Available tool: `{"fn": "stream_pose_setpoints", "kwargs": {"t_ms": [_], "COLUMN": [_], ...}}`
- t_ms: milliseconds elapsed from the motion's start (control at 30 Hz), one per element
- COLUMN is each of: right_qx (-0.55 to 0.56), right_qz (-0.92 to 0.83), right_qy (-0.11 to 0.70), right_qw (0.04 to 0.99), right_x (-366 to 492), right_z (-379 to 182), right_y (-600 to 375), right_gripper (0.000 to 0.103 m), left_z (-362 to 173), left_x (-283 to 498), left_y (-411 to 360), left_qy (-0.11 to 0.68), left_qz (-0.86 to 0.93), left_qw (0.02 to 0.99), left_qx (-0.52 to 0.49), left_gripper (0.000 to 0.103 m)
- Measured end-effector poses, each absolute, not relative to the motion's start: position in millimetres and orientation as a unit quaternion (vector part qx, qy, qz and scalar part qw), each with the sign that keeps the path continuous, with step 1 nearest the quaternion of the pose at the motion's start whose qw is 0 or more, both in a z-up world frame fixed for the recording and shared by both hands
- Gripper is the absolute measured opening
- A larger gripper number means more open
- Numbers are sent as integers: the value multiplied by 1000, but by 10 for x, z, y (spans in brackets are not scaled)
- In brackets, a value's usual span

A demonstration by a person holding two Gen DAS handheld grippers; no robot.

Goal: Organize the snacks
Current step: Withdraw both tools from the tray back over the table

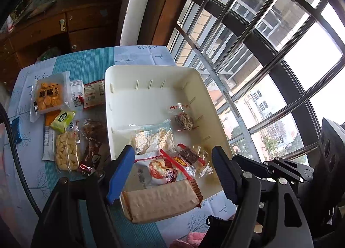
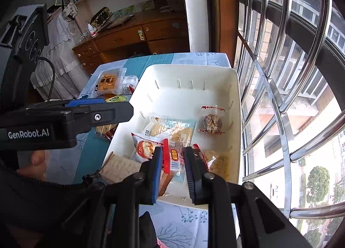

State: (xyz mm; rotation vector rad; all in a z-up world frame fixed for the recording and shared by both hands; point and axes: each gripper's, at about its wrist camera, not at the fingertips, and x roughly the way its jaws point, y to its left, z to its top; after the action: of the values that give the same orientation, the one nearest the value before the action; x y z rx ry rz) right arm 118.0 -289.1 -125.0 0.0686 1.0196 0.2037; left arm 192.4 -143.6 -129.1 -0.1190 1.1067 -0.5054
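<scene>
Since the white bin [image 1: 148, 97] already has a handful of packs in it, this looks like the middle of the sorting job, not the start. Inside sit a brown cracker pack [image 1: 161, 200] against the near wall, a red-and-white bun pack [image 1: 159, 170], a red-striped bar [image 2: 174, 159], a clear pastry bag [image 1: 153, 138] and a small walnut-looking sweet [image 1: 184, 120] off toward the window side.

The left gripper [image 1: 172, 168] hangs over the near end of the bin with its jaws spread wide and nothing between them; the cracker pack lies just below, so I'd guess that one's been let go. The right gripper [image 2: 172, 168] is different: its jaws are drawn in close, and they seem to be pinching the red-striped bar, low over the bin floor.

Still out on the tablecloth [image 1: 90, 62], left of the bin: an orange biscuit pack [image 1: 48, 94], a green sachet [image 1: 62, 119], a pale puffed-snack bag [image 1: 65, 153] and a dark wrapper [image 1: 92, 140].

Next up, I reckon: right lets the bar drop, left swings over to that pile and lines up on one pack without dragging its neighbours.
</scene>
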Motion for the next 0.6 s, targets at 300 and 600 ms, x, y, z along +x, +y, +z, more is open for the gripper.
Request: {"fn": "stream_pose_setpoints", "kwargs": {"t_ms": [300, 600], "right_qx": [34, 67], "right_qz": [102, 84], "right_qy": [500, 501], "right_qw": [859, 859], "right_x": [1100, 1110], "right_z": [-1315, -1285], "right_y": [-2723, -2460], "right_gripper": [21, 21], "left_z": [-1377, -1445], "left_x": [1861, 1839], "left_y": [-1089, -513], "left_qy": [527, 544], "left_qz": [-212, -172], "left_qw": [819, 818], "left_qx": [-75, -72], "left_gripper": [73, 72]}}
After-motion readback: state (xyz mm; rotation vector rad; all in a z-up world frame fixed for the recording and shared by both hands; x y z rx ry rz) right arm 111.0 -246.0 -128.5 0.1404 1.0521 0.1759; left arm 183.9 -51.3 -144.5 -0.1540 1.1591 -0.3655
